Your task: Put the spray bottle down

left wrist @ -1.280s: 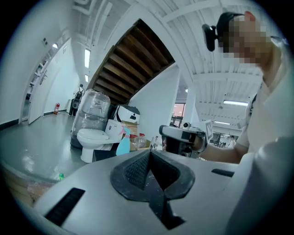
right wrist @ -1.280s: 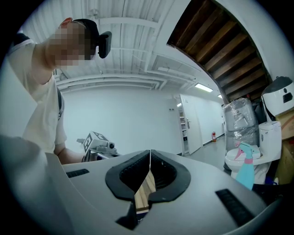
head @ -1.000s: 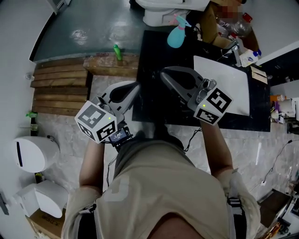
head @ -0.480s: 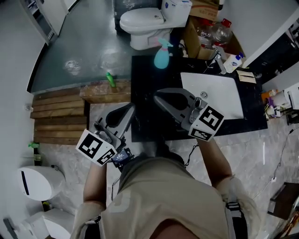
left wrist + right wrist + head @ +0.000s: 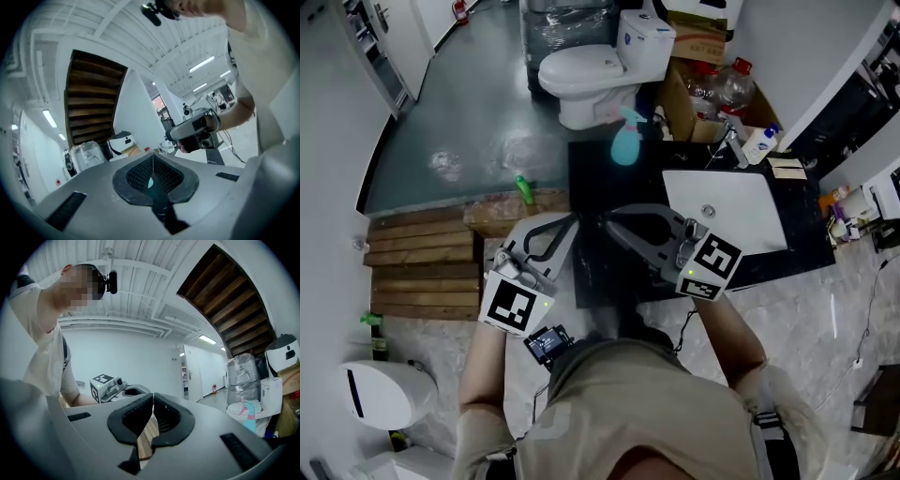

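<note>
The teal spray bottle (image 5: 625, 142) with a pink trigger stands upright on the far left corner of the black counter (image 5: 598, 169); it also shows at the right in the right gripper view (image 5: 250, 420). My left gripper (image 5: 574, 218) hovers shut and empty over the counter's left edge, well short of the bottle. My right gripper (image 5: 606, 221) is just beside it, also shut with nothing held. Each gripper view shows its pads pressed together, left gripper (image 5: 153, 157), right gripper (image 5: 153, 397).
A white sink basin (image 5: 722, 211) is set in the counter on the right, with a faucet and small bottles (image 5: 759, 145) behind it. A toilet (image 5: 600, 66) and a cardboard box (image 5: 703, 89) stand beyond. Wooden steps (image 5: 422, 262) and a green bottle (image 5: 523, 189) lie left.
The head view has tilted up, showing more of the room. Both grippers have drawn closer together, tips nearly meeting. The spray bottle stays standing on the counter.
</note>
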The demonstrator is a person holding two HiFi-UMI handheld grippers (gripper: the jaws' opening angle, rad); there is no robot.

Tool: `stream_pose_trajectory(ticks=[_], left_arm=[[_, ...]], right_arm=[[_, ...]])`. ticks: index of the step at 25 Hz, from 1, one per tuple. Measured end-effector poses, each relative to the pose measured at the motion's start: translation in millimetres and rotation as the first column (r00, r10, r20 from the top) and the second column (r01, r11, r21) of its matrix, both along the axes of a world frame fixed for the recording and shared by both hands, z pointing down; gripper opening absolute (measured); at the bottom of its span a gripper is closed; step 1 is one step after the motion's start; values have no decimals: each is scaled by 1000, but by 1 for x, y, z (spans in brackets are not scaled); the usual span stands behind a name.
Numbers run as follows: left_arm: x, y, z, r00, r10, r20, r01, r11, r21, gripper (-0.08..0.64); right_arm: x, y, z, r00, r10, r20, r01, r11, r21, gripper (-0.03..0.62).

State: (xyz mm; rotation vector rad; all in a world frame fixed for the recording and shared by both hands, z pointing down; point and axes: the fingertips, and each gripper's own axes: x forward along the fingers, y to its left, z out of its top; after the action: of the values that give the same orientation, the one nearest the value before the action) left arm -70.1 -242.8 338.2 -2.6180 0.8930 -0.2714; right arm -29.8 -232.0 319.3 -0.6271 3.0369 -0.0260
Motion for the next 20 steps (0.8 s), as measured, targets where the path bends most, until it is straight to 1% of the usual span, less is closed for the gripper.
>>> stream_pose_trajectory(ticks=[1,3,6,8,9,11,12,14,17,20], left_arm=[[0,-1,-2,1000,-2,26,1,999,34,11],[0,-2,-6,999,10,35,-12,998,59,11],[-2,-4,-15,1000,11,14,-13,996,89,11],[-6,-4,-23,1000,-4,-26,7,994,113,11],[-8,-3,-26,998,-8,-69,15,995,96,11],[-13,-2,-25,985,-21,-171,22,1000,1,11],[-16,-2,-22,976,-29,-214,18,998,-52,11],[-21,-2,-16,958,-36,-283,-2,991,-133,11],[-26,-1,-5,935,-47,-350,-34,974,-222,11],[-23,5,6,921,-50,-386,-62,960,-273,11]], right_arm=[[-2,1,0,1000,-3,-1,3,1000,2,25],[-6,2,-1,1000,-6,3,6,1000,1,25],[-8,6,-1,1000,-4,8,4,1000,-5,25],[-8,8,0,1000,3,12,-3,1000,-8,25],[-7,10,0,1000,9,17,-9,1000,-11,25],[-5,12,1,999,26,26,-25,1000,-19,25],[-3,13,1,999,34,30,-34,999,-24,25],[-1,16,3,998,47,35,-46,998,-35,25],[0,20,8,998,57,38,-55,997,-55,25],[4,23,14,997,67,46,-64,995,-79,25]])
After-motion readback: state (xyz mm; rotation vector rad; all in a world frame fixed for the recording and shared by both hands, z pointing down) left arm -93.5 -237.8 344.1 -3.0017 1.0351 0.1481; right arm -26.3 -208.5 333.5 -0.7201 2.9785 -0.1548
